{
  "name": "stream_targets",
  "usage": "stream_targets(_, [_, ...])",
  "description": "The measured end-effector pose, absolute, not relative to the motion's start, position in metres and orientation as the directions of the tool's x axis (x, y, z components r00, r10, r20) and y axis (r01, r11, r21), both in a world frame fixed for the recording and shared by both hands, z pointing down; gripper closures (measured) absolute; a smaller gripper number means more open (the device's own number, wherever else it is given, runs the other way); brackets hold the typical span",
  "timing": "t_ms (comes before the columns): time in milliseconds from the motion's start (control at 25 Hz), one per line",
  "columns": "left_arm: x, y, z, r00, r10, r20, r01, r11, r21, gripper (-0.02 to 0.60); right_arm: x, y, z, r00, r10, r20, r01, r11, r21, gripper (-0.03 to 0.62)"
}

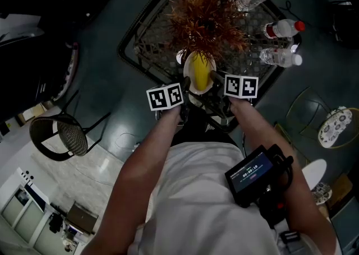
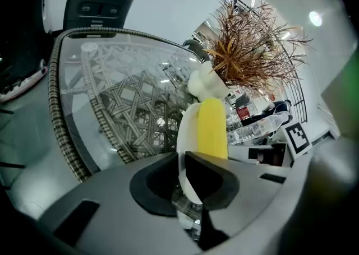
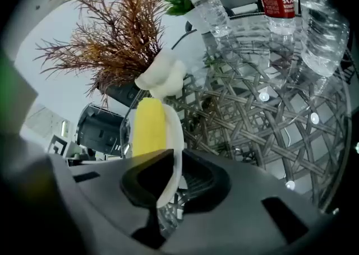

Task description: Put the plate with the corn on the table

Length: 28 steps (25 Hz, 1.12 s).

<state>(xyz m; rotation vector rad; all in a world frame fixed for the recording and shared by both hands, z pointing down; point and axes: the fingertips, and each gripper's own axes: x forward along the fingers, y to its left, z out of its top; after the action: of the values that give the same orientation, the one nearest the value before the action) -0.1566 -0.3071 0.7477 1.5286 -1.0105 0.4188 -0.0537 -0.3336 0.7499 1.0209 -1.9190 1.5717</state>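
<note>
A white plate (image 1: 197,83) carrying a yellow corn cob (image 1: 199,70) is held over the near part of the glass-topped wicker table (image 1: 133,36), right in front of the plant. My left gripper (image 1: 187,96) is shut on the plate's near-left rim, and the right gripper (image 1: 216,90) is shut on its near-right rim. In the left gripper view the jaws (image 2: 184,161) pinch the plate edge (image 2: 187,130) with the corn (image 2: 212,128) just beyond. The right gripper view shows the same grip (image 3: 168,165) on the plate (image 3: 175,136) and the corn (image 3: 148,128). Whether the plate touches the glass is unclear.
A dried reddish-brown plant (image 1: 206,15) stands mid-table directly behind the plate. Three water bottles (image 1: 282,28) lie or stand at the table's right side. A dark round chair (image 1: 60,136) is at the left, and a wire stool (image 1: 335,126) sits at the right.
</note>
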Motion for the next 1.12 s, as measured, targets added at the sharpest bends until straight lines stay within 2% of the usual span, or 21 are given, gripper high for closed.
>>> stream_targets(760, [-0.156, -0.319, 0.749, 0.506, -0.355, 0.786, -0.843, -0.011, 0.538, 0.54, -0.059, -0.346, 0.753, -0.546, -0.257, 0.797, -0.837, 0.19, -0.513, 0.545])
stream_targets(920, [-0.159, -0.322, 0.749, 0.5, -0.382, 0.778, -0.85, -0.045, 0.524, 0.497, -0.06, -0.349, 0.753, -0.537, -0.289, 0.793, -0.843, 0.206, -0.497, 0.542])
stream_targets(960, [-0.159, -0.321, 0.749, 0.499, -0.389, 0.774, -0.85, -0.048, 0.524, 0.479, -0.059, -0.349, 0.753, -0.537, -0.294, 0.791, -0.844, 0.212, -0.493, 0.509])
stream_targets(1000, [-0.159, -0.321, 0.749, 0.496, -0.397, 0.772, -0.851, -0.047, 0.523, 0.464, -0.057, -0.349, 0.754, -0.535, -0.298, 0.791, -0.845, 0.216, -0.489, 0.505])
stream_targets(1120, [-0.165, -0.319, 0.752, 0.479, -0.413, 0.775, -0.857, -0.03, 0.514, 0.457, -0.045, -0.35, 0.756, -0.525, -0.317, 0.79, -0.851, 0.195, -0.487, 0.505])
